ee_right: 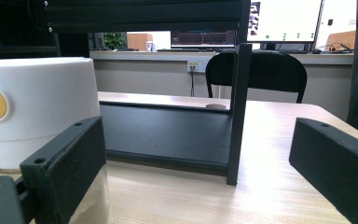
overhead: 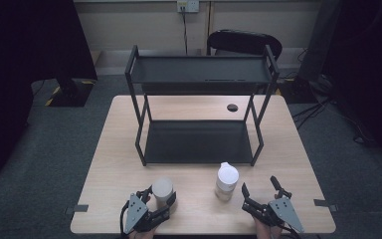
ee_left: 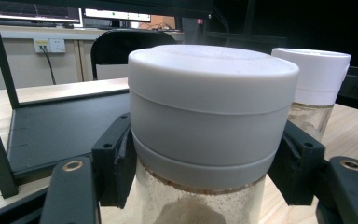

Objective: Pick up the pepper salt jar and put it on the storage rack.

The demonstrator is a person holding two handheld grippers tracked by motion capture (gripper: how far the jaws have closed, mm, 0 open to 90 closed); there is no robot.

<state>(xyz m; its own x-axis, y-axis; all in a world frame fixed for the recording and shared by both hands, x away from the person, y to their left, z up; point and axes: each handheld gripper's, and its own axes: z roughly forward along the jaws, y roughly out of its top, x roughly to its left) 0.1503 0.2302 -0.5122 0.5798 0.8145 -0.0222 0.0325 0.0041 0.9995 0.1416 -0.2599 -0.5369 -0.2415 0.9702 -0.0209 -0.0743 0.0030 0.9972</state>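
A glass jar with a pale grey lid (overhead: 162, 188) stands on the table's near left. My left gripper (overhead: 160, 195) is shut on it, one pad pressed to each side just under the lid. The left gripper view shows that lid (ee_left: 212, 107) close up between the black pads (ee_left: 116, 161), with powder in the glass below. A second jar with a white lid (overhead: 227, 180) stands upright to the right, apart from both grippers. My right gripper (overhead: 259, 185) sits open beside it with nothing between its jaws. In the right gripper view the white-lidded jar (ee_right: 37, 107) is just left of the gripper (ee_right: 200, 158).
A black two-tier metal rack (overhead: 199, 142) stands mid-table behind both jars, both shelves bare. A small dark round disc (overhead: 232, 107) lies behind the rack. A black chair (overhead: 243, 42) is beyond the wooden table (overhead: 298, 164). Grey carpet surrounds the table.
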